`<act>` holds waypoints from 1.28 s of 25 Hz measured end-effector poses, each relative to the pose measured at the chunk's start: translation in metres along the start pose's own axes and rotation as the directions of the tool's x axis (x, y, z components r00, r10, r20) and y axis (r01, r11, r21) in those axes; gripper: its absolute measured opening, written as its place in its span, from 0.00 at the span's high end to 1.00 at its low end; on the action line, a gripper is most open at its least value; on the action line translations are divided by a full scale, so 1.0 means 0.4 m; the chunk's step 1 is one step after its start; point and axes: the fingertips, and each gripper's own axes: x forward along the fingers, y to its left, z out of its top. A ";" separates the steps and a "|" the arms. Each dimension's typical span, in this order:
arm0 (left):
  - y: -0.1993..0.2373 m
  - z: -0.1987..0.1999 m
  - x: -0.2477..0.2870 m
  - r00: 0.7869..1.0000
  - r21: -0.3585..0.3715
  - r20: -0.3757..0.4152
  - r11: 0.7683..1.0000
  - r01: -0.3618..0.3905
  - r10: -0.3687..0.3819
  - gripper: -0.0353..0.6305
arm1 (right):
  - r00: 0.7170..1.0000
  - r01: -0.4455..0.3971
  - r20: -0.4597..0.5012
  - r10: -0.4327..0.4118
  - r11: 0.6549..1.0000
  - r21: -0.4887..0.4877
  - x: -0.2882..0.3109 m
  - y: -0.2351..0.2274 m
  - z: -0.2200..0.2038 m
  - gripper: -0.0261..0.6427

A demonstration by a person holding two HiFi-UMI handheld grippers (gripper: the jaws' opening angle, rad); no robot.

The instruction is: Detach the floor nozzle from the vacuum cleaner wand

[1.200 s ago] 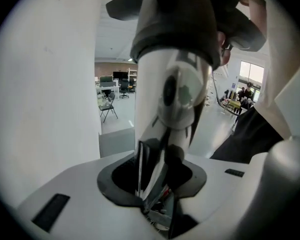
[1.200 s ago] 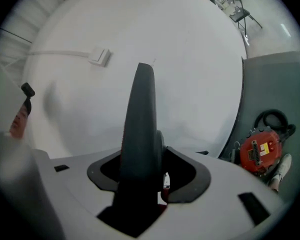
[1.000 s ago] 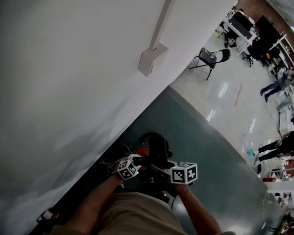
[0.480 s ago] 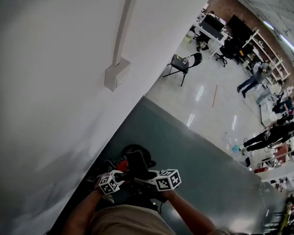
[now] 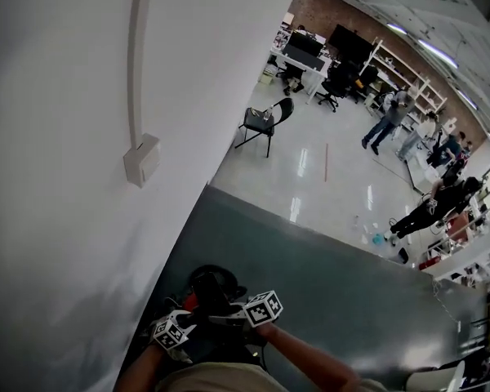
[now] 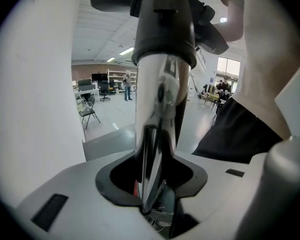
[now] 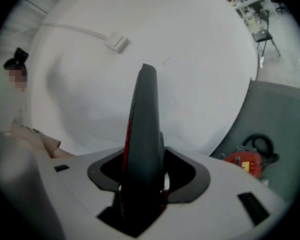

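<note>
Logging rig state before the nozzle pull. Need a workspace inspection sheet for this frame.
Surface: grey-green mat beside the white wall; glossy floor beyond.
Job's things: shiny wand with a dark collar on it; dark red-edged part, possibly the nozzle's neck.
Clutter: red unit on the mat.
Grippers: left gripper shut on the wand; right gripper shut on the dark red-edged part.
Cables: black loop by the red unit, cable or hose unclear; conduit runs to a wall box.
Surroundings: folding chair; people, desks and shelves far off.

Nothing legible; the yellow label (image 7: pixel 248 167) on the red device (image 7: pixel 238 159) seems too blurred.
</note>
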 end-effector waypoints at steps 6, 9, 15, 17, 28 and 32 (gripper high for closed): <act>0.002 -0.006 -0.003 0.997 0.062 -0.034 0.996 0.069 -0.067 0.74 | 0.999 0.030 0.018 -0.029 0.999 -0.041 0.005 0.000 -0.005 0.62; -0.006 0.006 0.025 0.998 0.051 -0.009 0.997 0.064 -0.063 0.74 | 0.964 -0.240 0.149 0.222 0.964 0.111 -0.034 -0.025 -0.023 0.62; -0.016 0.033 0.041 0.997 0.094 -0.081 0.996 0.009 -0.002 0.74 | 0.988 0.152 0.042 -0.150 0.986 -0.066 -0.072 0.001 -0.009 0.62; -0.019 0.020 0.034 0.996 0.092 -0.084 0.996 0.013 -0.005 0.74 | 0.968 0.250 0.021 -0.250 0.956 -0.155 -0.057 0.017 -0.020 0.62; -0.015 0.007 0.046 0.996 0.114 -0.080 0.992 0.055 -0.046 0.75 | 0.994 0.023 0.111 -0.023 1.000 0.001 -0.055 -0.005 -0.023 0.62; -0.007 0.011 0.055 0.998 0.073 -0.058 0.997 0.038 -0.034 0.75 | 0.986 0.034 0.163 -0.045 0.997 0.068 -0.071 -0.007 -0.026 0.62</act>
